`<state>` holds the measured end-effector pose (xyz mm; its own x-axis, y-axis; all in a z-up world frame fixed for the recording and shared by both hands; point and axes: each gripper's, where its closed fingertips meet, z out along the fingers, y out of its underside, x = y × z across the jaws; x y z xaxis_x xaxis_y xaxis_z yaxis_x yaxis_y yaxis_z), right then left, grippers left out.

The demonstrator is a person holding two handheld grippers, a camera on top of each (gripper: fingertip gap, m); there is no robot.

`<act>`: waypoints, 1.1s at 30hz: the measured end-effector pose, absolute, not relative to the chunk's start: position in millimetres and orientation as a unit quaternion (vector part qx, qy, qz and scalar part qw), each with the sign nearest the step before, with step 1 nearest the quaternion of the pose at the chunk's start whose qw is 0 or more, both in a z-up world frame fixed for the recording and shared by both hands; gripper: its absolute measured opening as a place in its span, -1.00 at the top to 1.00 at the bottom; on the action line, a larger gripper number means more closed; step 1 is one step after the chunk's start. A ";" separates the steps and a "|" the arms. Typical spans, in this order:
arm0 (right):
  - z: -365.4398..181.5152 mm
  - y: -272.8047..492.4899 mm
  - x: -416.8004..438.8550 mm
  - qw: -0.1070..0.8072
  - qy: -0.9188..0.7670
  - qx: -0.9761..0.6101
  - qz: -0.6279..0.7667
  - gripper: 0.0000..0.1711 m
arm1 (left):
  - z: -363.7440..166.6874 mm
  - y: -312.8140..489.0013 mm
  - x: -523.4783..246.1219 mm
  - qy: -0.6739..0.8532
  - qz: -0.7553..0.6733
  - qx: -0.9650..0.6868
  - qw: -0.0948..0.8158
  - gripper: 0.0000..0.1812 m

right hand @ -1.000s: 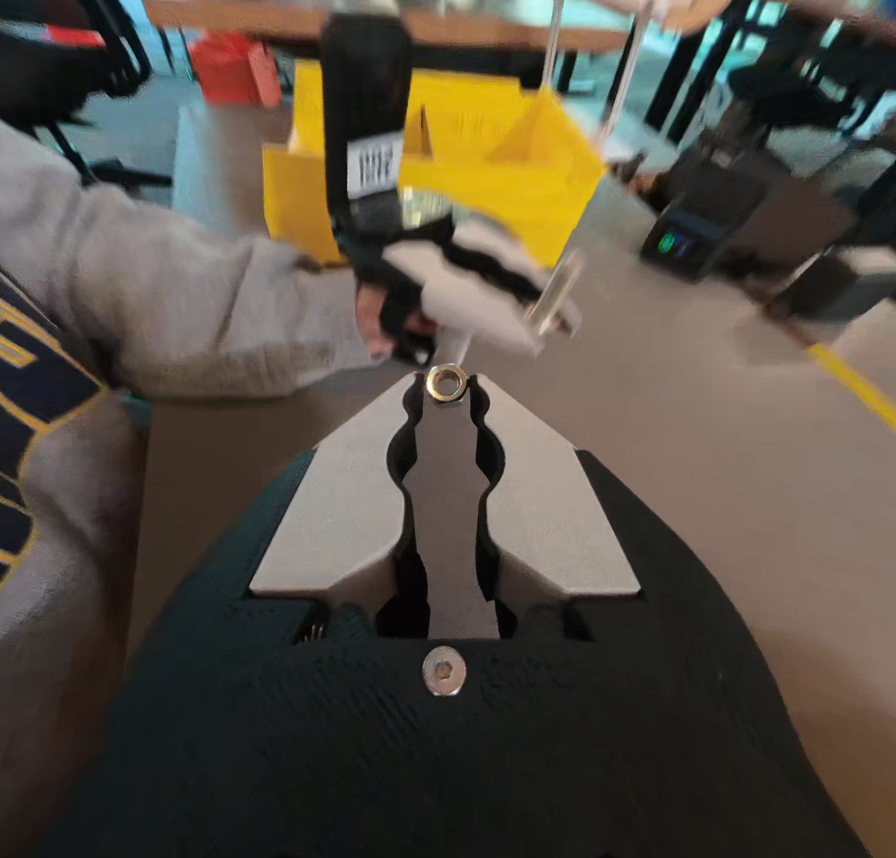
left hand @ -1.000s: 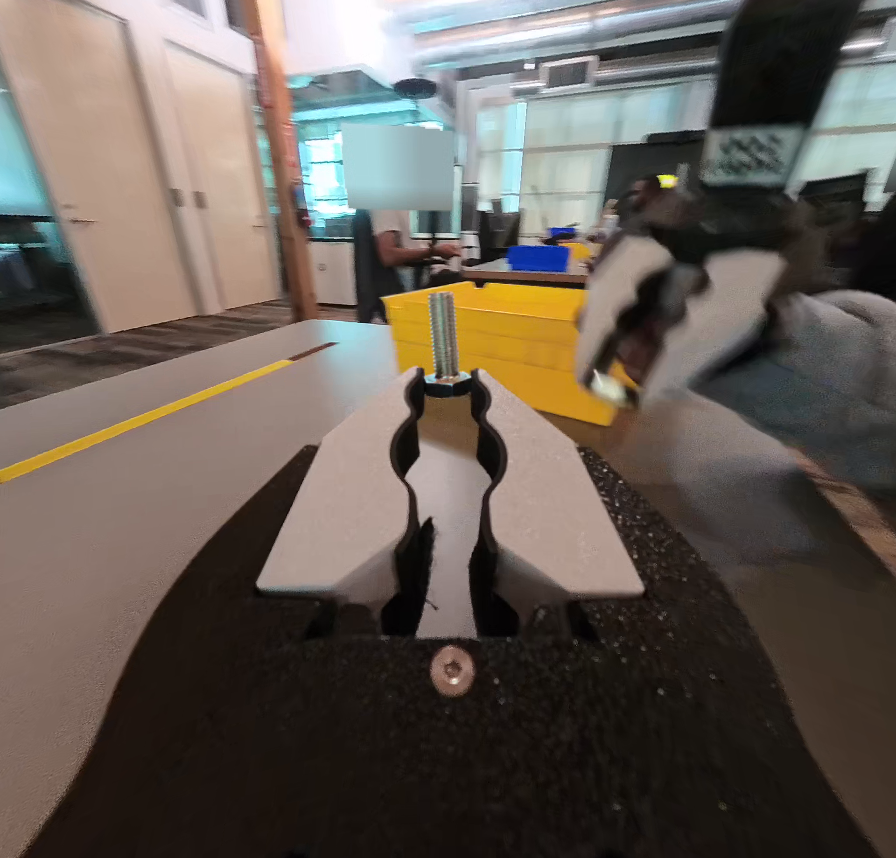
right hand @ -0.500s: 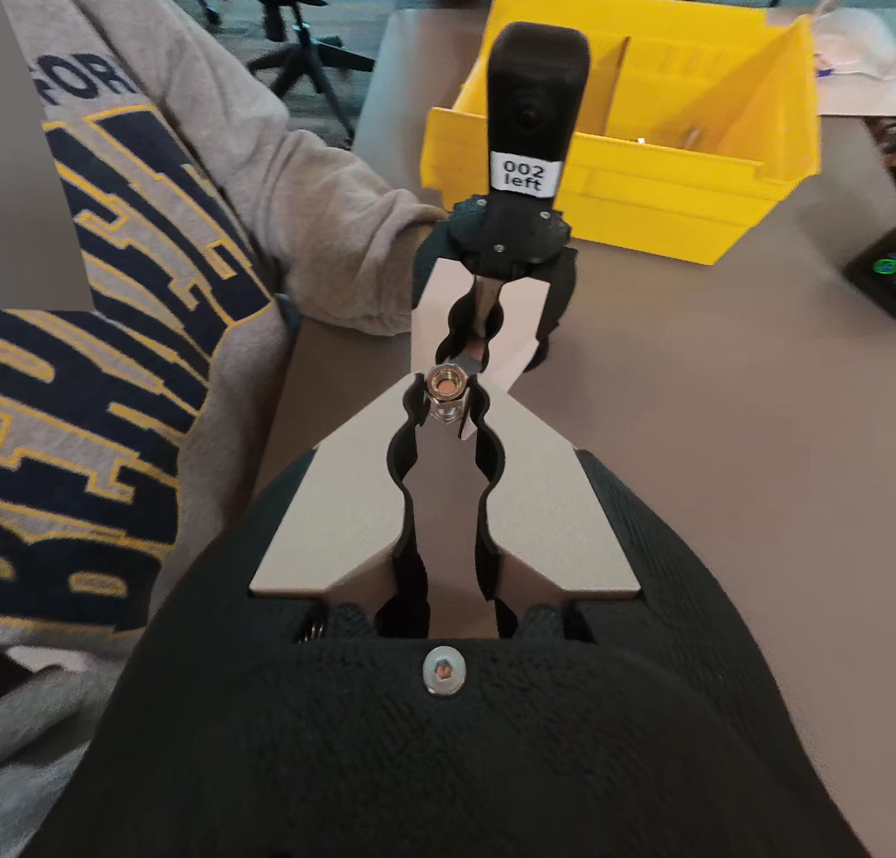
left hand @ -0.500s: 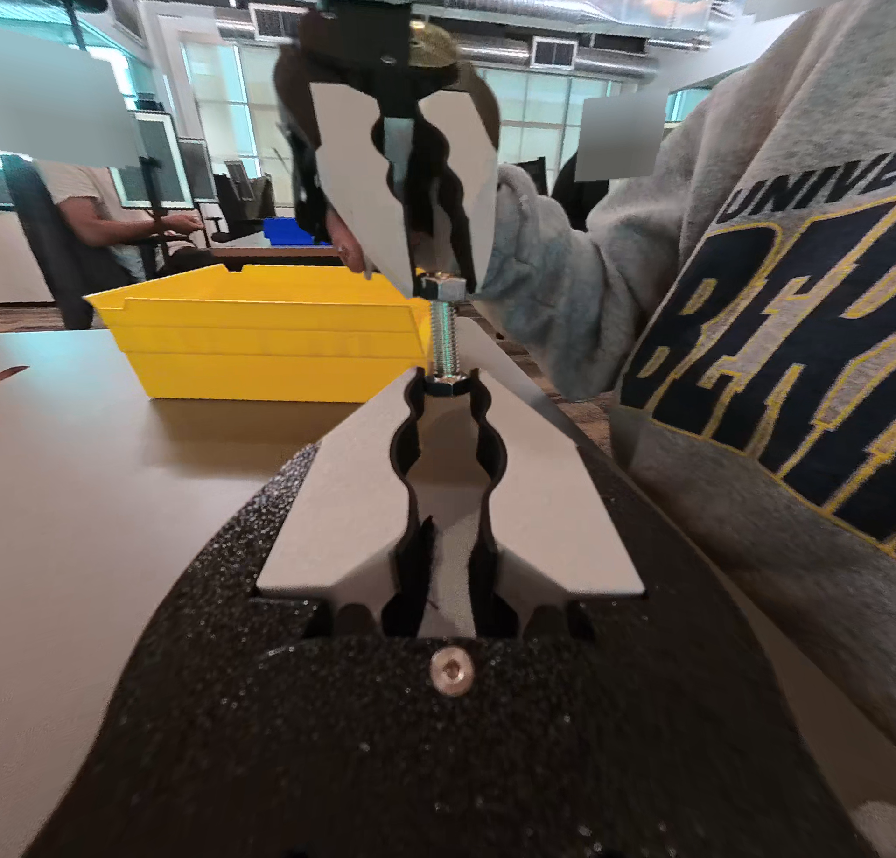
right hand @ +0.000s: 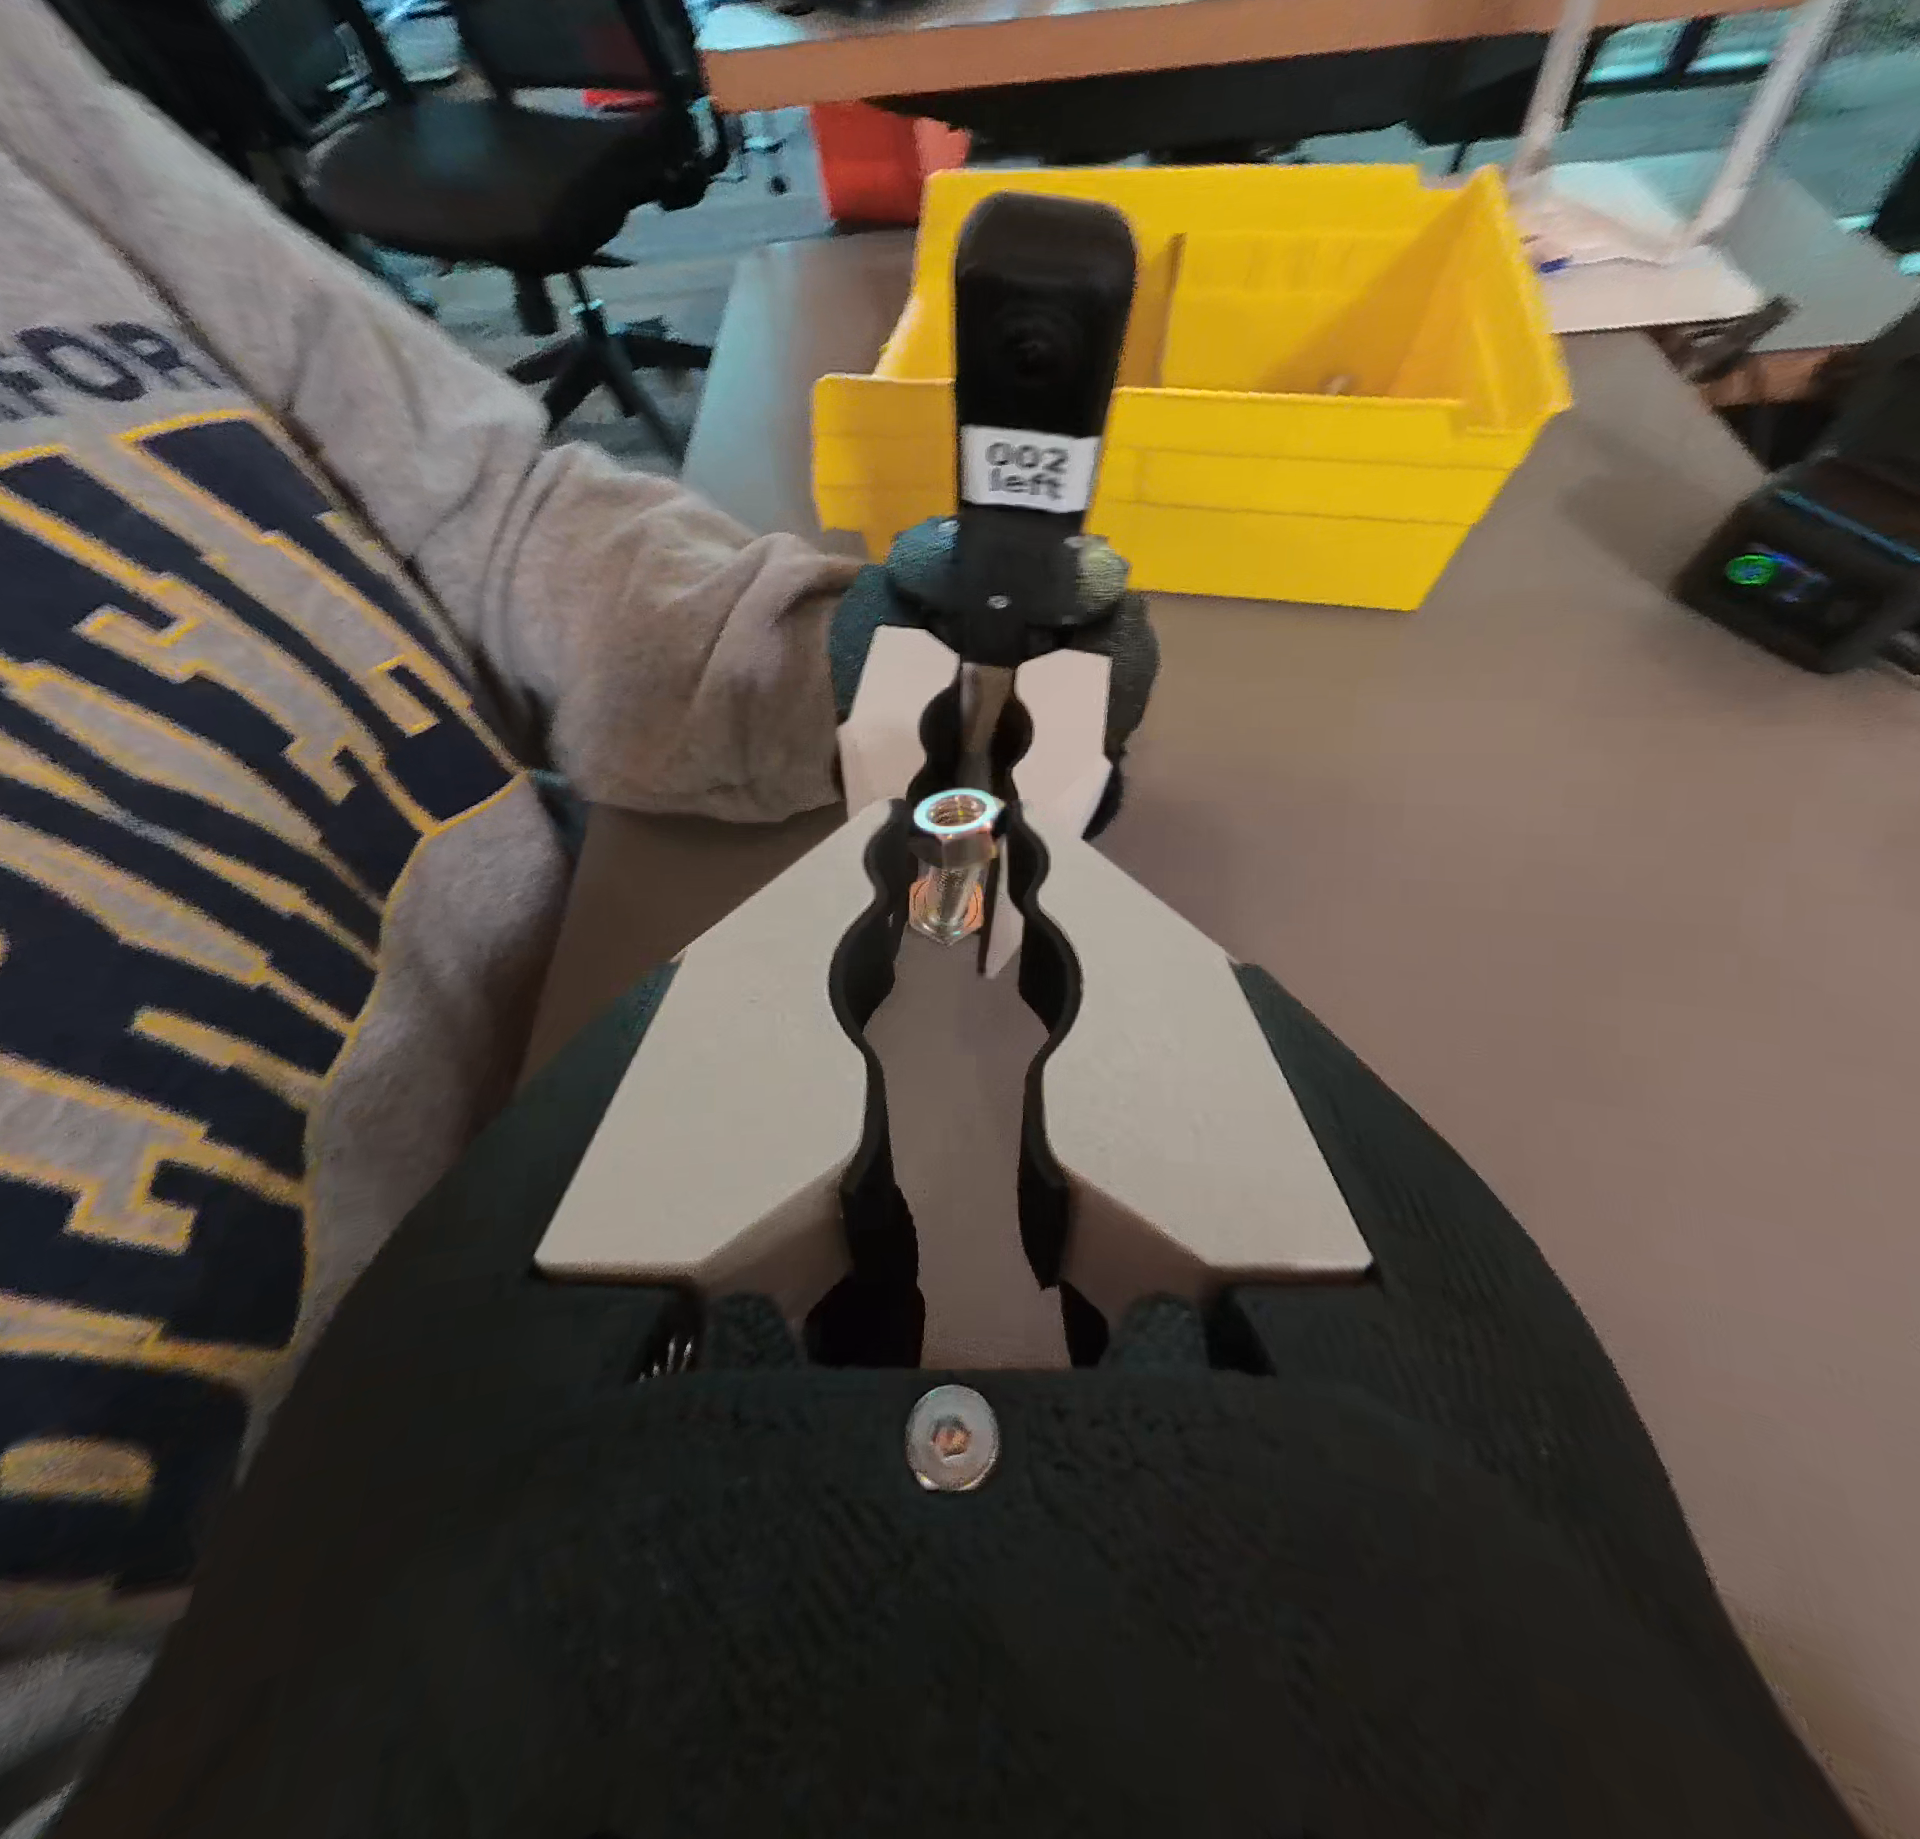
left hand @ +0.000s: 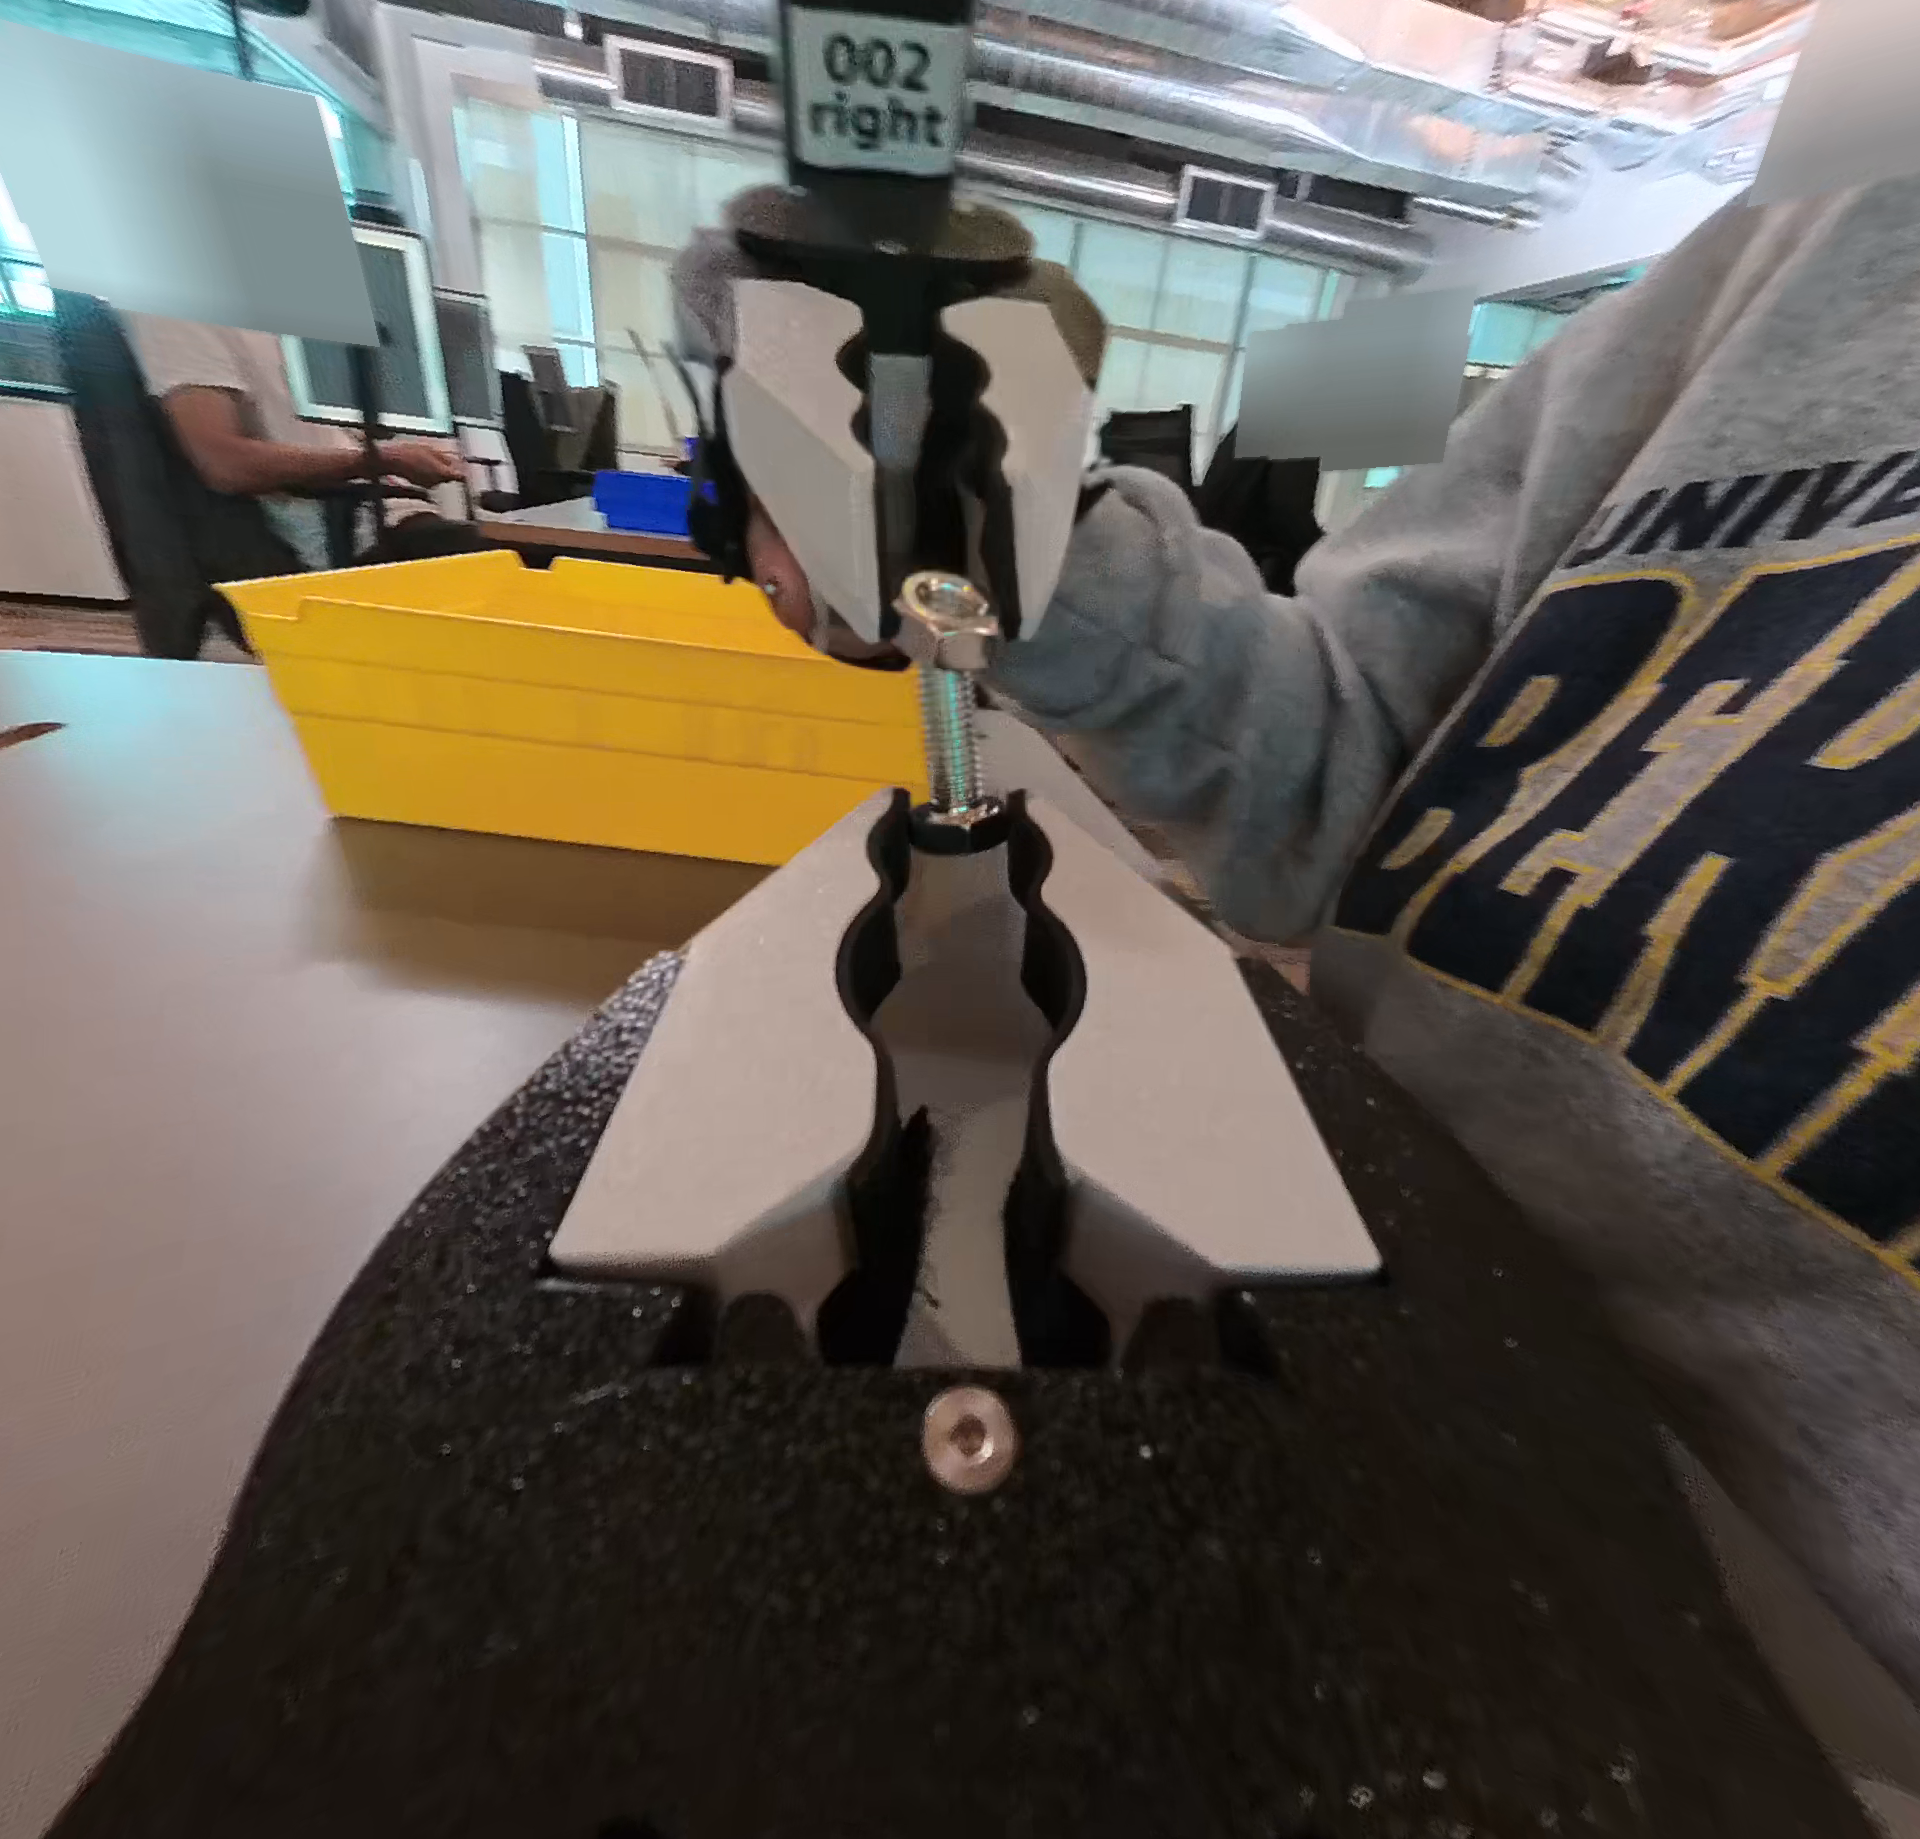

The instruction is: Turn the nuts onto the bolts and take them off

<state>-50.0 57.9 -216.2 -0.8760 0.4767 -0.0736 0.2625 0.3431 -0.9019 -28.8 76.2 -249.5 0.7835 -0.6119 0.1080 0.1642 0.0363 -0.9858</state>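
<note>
My left gripper [left hand: 956, 833] is shut on the head of a silver bolt [left hand: 951, 740] and holds it upright above the brown table. My right gripper [left hand: 940, 626] comes down from above, shut on a silver hex nut [left hand: 943, 620] that sits on the bolt's top end. In the right wrist view my right gripper [right hand: 954, 833] holds the nut [right hand: 954, 825] at its fingertips, with the bolt [right hand: 943, 906] seen end-on below it and the left gripper [right hand: 987, 750] beyond.
A yellow bin [left hand: 561, 709] stands on the table [left hand: 260, 1010] behind the grippers; it also shows in the right wrist view [right hand: 1299, 418]. A person's grey sleeve [left hand: 1247, 667] and sweatshirt fill the right. A small black device [right hand: 1808, 584] sits on the table's right side. The tips of both grippers are at nearly the same place. From either gripper's tips it is about 40 cm to the small black device [right hand: 1808, 584].
The right gripper swung in from the side with the nut and set it on top of the bolt. The left gripper kept hold of the bolt while its view turned toward the person.
</note>
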 end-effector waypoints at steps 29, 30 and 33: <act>-201.7 54.8 -49.1 0.122 -0.680 -0.214 0.690 0.79 | -239.1 69.1 -29.8 0.186 -0.280 -0.613 0.715 0.82; -201.6 55.2 -49.8 0.128 -0.679 -0.215 0.690 0.77 | -239.3 69.1 -29.7 0.187 -0.280 -0.613 0.715 0.82; -200.8 57.1 -52.1 0.143 -0.673 -0.219 0.692 0.74 | -240.8 69.8 -28.9 0.188 -0.278 -0.617 0.712 0.82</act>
